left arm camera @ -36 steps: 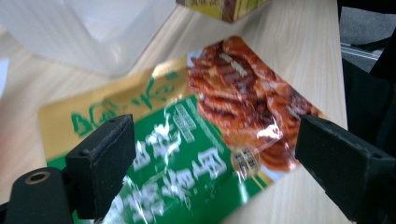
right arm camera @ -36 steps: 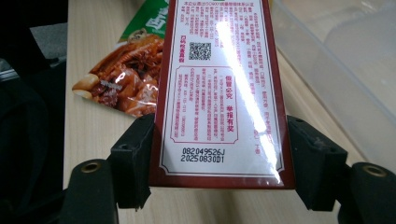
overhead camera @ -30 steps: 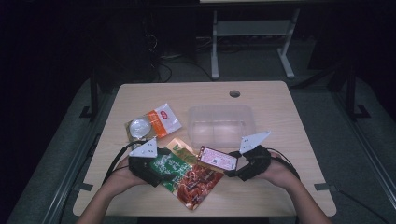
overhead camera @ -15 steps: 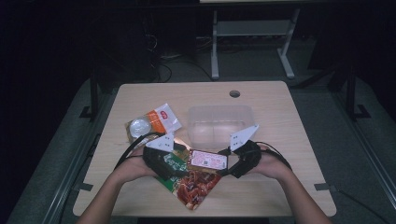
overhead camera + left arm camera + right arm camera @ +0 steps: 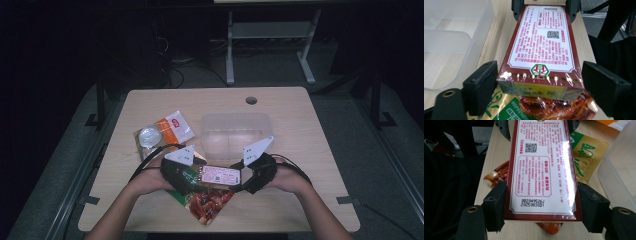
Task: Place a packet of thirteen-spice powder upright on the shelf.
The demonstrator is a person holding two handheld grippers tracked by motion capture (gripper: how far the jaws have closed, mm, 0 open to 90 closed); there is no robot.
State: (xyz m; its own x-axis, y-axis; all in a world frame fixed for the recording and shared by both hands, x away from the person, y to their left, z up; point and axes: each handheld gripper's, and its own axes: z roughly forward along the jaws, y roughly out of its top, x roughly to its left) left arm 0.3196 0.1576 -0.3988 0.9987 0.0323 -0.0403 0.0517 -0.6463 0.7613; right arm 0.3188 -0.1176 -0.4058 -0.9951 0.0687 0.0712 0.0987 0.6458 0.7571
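While foil-wrapped — flat glossy rectangular box [image 5: 220, 175]

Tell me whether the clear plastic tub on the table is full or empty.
Empty. The clear plastic tub sits open-topped on the table, and the high view shows bare wood through its walls and floor, nothing inside.

Red-bordered box [image 5: 541, 170] clamped at near end between both jaws of right gripper [image 5: 541, 207]; far end between left gripper [image 5: 539, 126] jaws; snack pouch [image 5: 586, 160] beneath.
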